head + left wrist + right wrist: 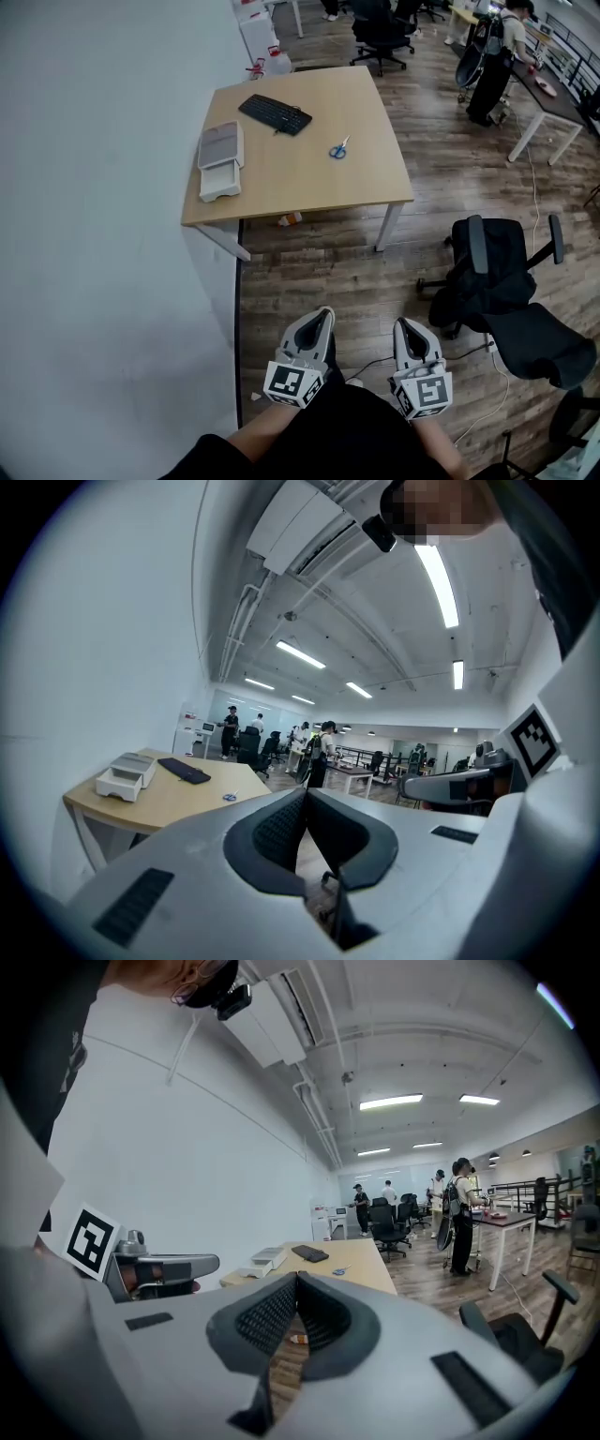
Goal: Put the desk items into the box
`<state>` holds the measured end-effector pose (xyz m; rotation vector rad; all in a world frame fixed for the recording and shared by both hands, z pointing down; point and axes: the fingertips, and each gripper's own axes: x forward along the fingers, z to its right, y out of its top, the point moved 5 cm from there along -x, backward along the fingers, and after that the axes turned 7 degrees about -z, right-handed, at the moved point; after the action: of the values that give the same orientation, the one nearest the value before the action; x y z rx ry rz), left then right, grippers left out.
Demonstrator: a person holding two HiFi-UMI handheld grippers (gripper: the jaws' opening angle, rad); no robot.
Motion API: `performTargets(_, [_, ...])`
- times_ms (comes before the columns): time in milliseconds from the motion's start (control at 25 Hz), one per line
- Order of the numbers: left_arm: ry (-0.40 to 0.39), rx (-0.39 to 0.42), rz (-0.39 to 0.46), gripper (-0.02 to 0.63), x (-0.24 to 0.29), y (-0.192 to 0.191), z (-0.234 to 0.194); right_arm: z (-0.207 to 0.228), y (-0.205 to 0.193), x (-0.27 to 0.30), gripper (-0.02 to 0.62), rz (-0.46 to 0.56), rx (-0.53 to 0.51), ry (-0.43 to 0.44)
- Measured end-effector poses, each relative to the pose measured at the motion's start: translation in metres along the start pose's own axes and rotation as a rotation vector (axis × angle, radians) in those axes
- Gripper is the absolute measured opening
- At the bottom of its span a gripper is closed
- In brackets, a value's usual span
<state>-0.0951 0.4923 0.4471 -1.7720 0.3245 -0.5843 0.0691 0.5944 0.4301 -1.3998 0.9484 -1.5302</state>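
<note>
Right hand-held gripper (296, 1278), jaws together and empty, desk (364, 1269) with keyboard (310, 1254) beyond

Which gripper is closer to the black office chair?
Right. The right gripper is just left of the chair; the left gripper sits farther left, beyond it.

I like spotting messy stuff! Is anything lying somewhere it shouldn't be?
Yes, one thing. A small orange-and-white thing lies on the floor just under the desk's near edge, as if it fell off. The keyboard and the scissors sit on top. It is too small to tell what it is.
</note>
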Motion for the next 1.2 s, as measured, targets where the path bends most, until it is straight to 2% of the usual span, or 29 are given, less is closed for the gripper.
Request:
performTargets(200, [-0.066,-0.016,0.032,0.014,0.048,0.024,-0.042,0.020,0.025,0.064,0.060,-0.052,-0.002,-0.023])
performTargets(360, [-0.071,-0.025,0.017,0.014,0.083,0.037,-0.081,0.033,0.048,0.117,0.060,-0.075,0.023,-0.049])
performTargets(480, [-0.069,-0.060,0.010,0.014,0.108,0.047,-0.118,0.035,0.066,0.159,0.060,-0.086,0.052,-0.031])
performTargets(600, [-0.061,-0.095,0.004,0.014,0.129,0.059,-0.156,0.034,0.083,0.197,0.060,-0.082,0.049,-0.029])
performTargets(720, [-0.065,-0.091,0.013,0.014,0.144,0.068,-0.188,0.031,0.100,0.230,0.060,-0.080,0.042,-0.040])
performTargets(960, [-0.112,-0.083,0.008,0.014,0.162,0.073,-0.225,0.025,0.118,0.273,0.060,-0.082,0.045,-0.056])
performTargets(1200, [-0.083,-0.114,0.016,0.014,0.163,0.075,-0.252,0.022,0.119,0.291,0.060,-0.106,0.035,-0.066])
